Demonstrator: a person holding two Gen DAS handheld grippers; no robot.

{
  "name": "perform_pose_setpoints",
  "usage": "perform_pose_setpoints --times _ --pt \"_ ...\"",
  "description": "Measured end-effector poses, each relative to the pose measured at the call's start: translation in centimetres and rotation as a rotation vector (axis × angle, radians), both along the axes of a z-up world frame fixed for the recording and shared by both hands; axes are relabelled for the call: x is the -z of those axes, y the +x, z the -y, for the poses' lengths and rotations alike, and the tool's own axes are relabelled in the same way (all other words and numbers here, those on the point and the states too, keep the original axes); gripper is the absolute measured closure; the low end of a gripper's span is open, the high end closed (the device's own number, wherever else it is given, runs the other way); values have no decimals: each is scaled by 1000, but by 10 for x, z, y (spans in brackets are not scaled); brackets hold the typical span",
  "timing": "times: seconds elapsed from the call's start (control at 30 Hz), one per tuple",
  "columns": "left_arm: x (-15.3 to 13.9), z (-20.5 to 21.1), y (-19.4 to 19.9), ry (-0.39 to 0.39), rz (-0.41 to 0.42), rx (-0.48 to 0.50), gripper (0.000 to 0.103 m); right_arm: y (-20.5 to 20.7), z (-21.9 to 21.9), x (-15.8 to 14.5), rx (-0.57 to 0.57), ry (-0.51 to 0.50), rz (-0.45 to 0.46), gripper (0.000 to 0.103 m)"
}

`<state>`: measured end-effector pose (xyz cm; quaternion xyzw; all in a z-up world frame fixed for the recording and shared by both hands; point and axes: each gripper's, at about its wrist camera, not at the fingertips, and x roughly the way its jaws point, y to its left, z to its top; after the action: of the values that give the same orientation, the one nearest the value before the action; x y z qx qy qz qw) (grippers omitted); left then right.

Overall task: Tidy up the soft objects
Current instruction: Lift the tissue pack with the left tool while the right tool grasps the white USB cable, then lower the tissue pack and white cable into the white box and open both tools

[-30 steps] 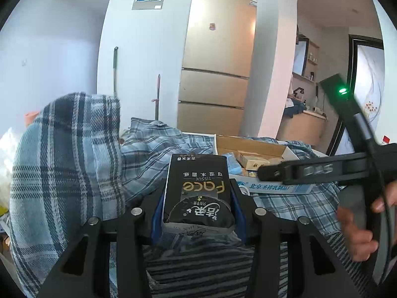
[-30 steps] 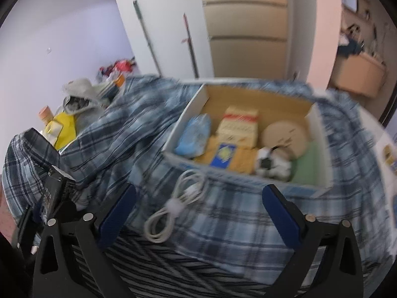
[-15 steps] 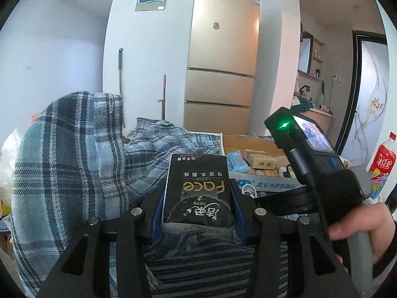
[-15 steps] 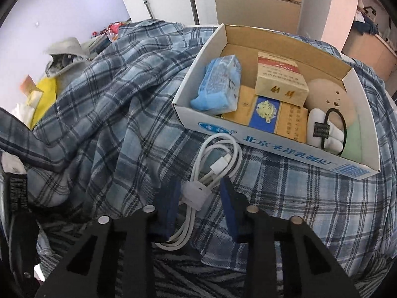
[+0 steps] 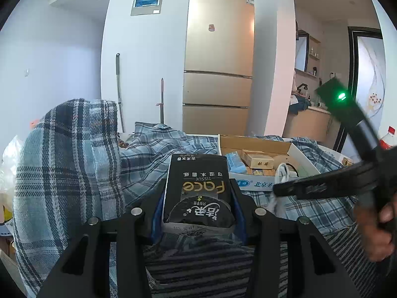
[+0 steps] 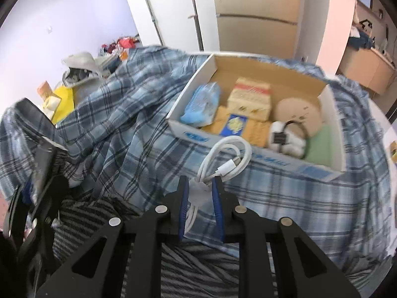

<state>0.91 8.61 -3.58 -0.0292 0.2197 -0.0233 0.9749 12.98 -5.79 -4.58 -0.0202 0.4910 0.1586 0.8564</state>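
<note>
Your right gripper (image 6: 200, 193) pinches the white cable coil (image 6: 224, 160) at its tie; the loop runs out toward 1 o'clock, where the cardboard box (image 6: 258, 160) sits just beyond. Your left gripper (image 5: 198, 206) clamps the black tissue pack (image 5: 197, 191), long axis toward 12, printed "Face TISSUE". The box's blue print is too small to read in full.
</note>
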Motion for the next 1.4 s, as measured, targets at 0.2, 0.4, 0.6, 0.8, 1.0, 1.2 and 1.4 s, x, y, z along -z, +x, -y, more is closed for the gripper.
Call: perform_pose_setpoints --times 0.2,0.4,0.6,0.8,1.0,1.2,1.4 --pt "-1 1 -2 2 -2 0 55 -6 22 -21 -32 19 -19 94" --pt "-1 1 1 9 -6 6 55 -13 44 -14 -51 -37 -79 93" --pt "-1 1 2 5 -9 4 55 3 49 15 72 200 -178 46" --pt "-2 0 2 3 -13 4 55 19 24 30 132 175 -210 48" --pt "-1 0 2 2 -12 5 55 18 6 46 115 42 -206 69" --pt "-2 -1 3 3 -13 9 55 11 2 46 106 -6 -173 70" --pt "-12 0 -2 25 5 -19 55 7 8 35 83 -1 -138 80"
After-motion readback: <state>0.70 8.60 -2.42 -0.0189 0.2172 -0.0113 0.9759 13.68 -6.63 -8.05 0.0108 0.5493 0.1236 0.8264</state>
